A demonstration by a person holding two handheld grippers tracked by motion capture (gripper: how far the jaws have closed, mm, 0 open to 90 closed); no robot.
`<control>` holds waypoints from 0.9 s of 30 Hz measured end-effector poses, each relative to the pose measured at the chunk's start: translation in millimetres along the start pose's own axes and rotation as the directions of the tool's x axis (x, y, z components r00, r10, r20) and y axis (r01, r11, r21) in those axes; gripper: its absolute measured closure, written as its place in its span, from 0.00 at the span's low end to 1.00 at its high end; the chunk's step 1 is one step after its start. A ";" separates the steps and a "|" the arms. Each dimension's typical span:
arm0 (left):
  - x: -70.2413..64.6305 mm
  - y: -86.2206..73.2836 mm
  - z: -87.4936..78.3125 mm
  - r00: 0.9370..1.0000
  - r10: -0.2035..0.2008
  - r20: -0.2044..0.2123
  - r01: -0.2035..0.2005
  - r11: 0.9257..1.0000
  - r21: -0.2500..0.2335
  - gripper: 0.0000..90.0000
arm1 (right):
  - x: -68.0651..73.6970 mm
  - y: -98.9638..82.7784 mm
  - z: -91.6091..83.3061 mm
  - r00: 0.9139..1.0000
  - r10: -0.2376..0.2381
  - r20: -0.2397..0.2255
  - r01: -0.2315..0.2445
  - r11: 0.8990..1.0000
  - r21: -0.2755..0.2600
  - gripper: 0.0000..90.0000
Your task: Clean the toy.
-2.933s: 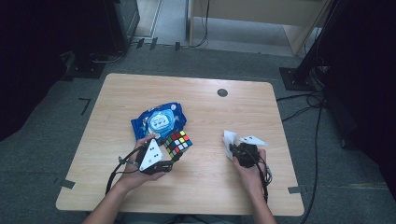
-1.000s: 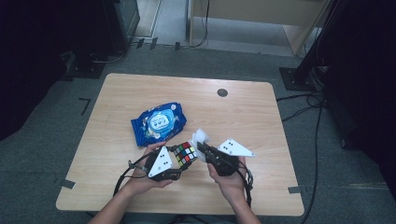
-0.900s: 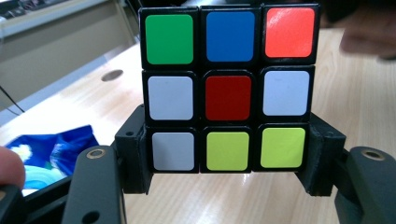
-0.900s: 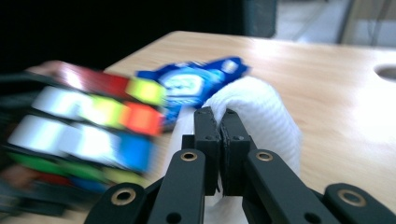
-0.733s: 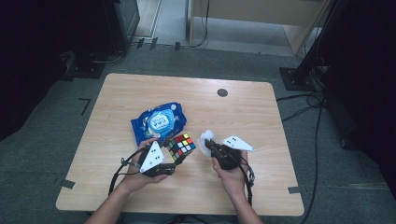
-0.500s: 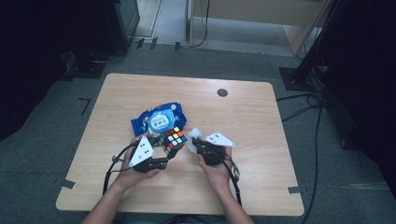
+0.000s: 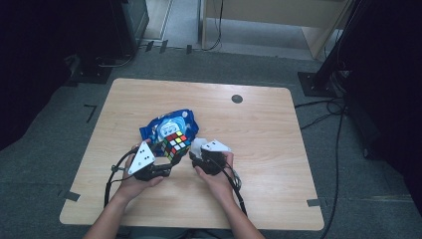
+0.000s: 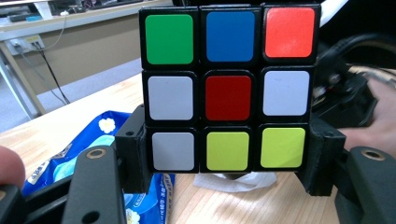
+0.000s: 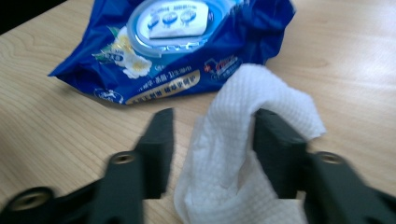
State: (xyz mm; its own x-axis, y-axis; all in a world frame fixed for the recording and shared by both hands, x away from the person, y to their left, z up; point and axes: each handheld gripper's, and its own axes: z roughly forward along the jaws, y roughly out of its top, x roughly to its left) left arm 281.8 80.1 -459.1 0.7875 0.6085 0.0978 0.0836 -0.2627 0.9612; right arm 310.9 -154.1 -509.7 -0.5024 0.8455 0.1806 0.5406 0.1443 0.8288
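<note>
From above, the puzzle cube (image 7: 175,144) sits just left of the frame's middle, held off the tabletop (image 7: 268,129) by the left claw (image 7: 166,167), with the blue wipes pack (image 7: 164,127) lying right behind it. The left gripper view adds what the high view cannot: both black jaws clamp the cube's bottom row, and the facing side reads green, blue, red across the top, a red centre between whites, and white, yellow, yellow below.

The right claw (image 7: 195,158) lies just right of the cube in the high view, a white wipe (image 7: 197,145) at its tip. In the right gripper view its jaws have just been opening; the wipe (image 9: 243,154) hangs between them, draped over the right-hand jaw and clear of the left one, unpinched, with the pack (image 9: 173,46) across the upper frame.
</note>
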 end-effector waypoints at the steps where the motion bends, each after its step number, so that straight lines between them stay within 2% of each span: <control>1: 0.3 -0.5 0.2 1.000 -0.003 -0.002 0.003 1.000 0.000 0.38 | -0.3 2.1 -4.2 1.000 -0.003 0.004 0.003 1.000 -0.008 0.41; 4: 0.7 -2.4 1.0 1.000 -0.006 -0.006 0.006 1.000 0.007 0.38 | -3.4 9.4 -21.4 1.000 0.006 0.021 -0.006 1.000 -0.017 0.32; 9: 0.4 -8.5 5.7 1.000 -0.014 -0.009 0.014 1.000 0.028 0.38 | -7.9 20.8 -61.1 0.998 0.049 0.027 -0.047 0.995 -0.085 0.31; 11: 0.0 -10.7 8.3 1.000 -0.025 -0.003 0.025 0.999 0.031 0.38 | -4.6 25.3 -77.3 0.998 0.069 -0.002 -0.069 0.990 -0.121 0.31; 13: -2.2 -11.7 10.5 1.000 -0.029 0.001 0.029 0.999 0.035 0.38 | 3.0 31.5 -88.8 0.999 0.045 -0.020 -0.048 0.990 -0.135 0.29; 15: -6.1 -11.9 12.6 1.000 -0.025 0.006 0.025 0.999 0.034 0.38 | 11.2 36.4 -98.7 0.997 0.044 -0.057 -0.053 0.987 -0.155 0.28; 19: -15.0 -12.6 17.9 1.000 -0.013 0.021 0.012 0.999 0.042 0.38 | 23.5 41.5 -103.3 0.989 0.060 -0.138 -0.081 0.985 -0.150 0.24; 22: -20.9 -12.0 20.9 0.999 -0.004 0.035 0.003 0.999 0.042 0.38 | 28.3 41.3 -98.0 0.981 0.092 -0.170 -0.114 0.985 -0.127 0.21; 27: -28.6 -9.5 22.7 0.999 0.003 0.051 -0.005 1.000 0.030 0.38 | 30.1 39.6 -90.7 0.981 0.109 -0.160 -0.126 0.987 -0.102 0.19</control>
State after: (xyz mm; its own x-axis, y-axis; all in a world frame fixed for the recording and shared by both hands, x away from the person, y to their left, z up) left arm 272.4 48.2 -476.9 0.8179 0.5687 0.0878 0.0978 -0.2877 0.9527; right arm 256.1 -169.5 -423.4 -0.5420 0.7629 0.3524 0.5282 -0.0169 0.8490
